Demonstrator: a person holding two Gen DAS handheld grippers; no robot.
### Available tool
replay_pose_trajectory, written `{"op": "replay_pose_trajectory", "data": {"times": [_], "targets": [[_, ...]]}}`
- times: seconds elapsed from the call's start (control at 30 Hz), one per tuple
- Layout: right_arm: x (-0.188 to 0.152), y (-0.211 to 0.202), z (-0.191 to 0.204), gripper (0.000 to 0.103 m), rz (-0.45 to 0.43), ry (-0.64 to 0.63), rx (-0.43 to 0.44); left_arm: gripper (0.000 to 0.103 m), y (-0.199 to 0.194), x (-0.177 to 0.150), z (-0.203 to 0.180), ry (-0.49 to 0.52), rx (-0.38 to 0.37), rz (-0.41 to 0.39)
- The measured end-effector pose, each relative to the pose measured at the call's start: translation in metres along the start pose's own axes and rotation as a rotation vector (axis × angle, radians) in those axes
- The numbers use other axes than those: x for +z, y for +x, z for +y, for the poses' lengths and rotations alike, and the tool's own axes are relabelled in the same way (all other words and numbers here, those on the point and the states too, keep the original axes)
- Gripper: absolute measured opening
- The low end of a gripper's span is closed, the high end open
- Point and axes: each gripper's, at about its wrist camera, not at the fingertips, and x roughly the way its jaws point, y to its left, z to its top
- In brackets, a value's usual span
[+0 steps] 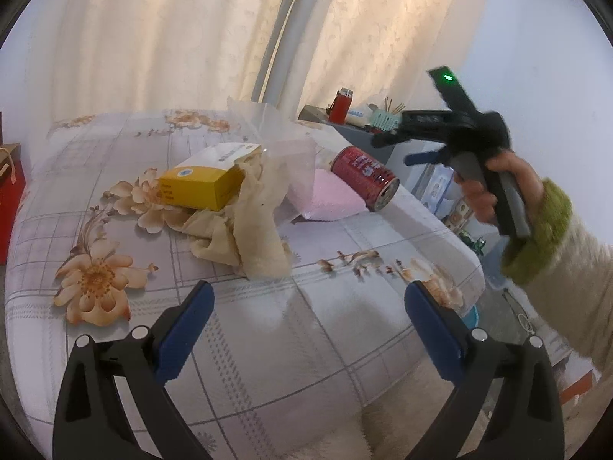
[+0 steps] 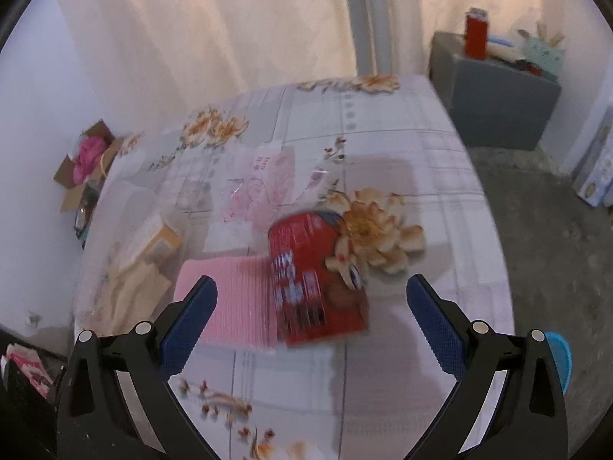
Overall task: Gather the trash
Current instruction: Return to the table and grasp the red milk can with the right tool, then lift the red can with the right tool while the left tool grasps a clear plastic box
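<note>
A red drink can lies on its side on the flowered tablecloth, next to a pink pack. A yellow and white box, a crumpled beige tissue and a clear plastic bag lie left of it. My left gripper is open and empty over the near table. My right gripper is open just above the can, with the pink pack beside it; it also shows in the left wrist view, off the table's right edge.
A grey cabinet with a red bottle stands at the back right. A cardboard box with pink stuff sits on the floor left of the table. Curtains hang behind. A blue bin is at the right.
</note>
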Motion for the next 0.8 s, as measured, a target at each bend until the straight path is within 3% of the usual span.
{"op": "replay_pose_trajectory", "data": {"times": [0.23, 0.37, 0.53, 0.8], "targets": [[0.019, 0.044, 0.008, 0.095, 0.099, -0.053, -0.077, 0.098, 0.002, -0.003, 0.003, 0.020, -0.008, 0.002], [0.018, 0.058, 0.002, 0.083, 0.142, -0.034, -0.071, 0.098, 0.002, -0.005, 0.001, 0.037, 0.010, 0.002], [0.008, 0.058, -0.004, 0.066, 0.155, -0.006, -0.053, 0.098, 0.000, 0.000, 0.000, 0.030, 0.025, -0.017], [-0.018, 0.041, -0.022, 0.062, 0.121, 0.071, -0.015, 0.097, -0.003, 0.007, -0.015, 0.094, 0.042, -0.028]]}}
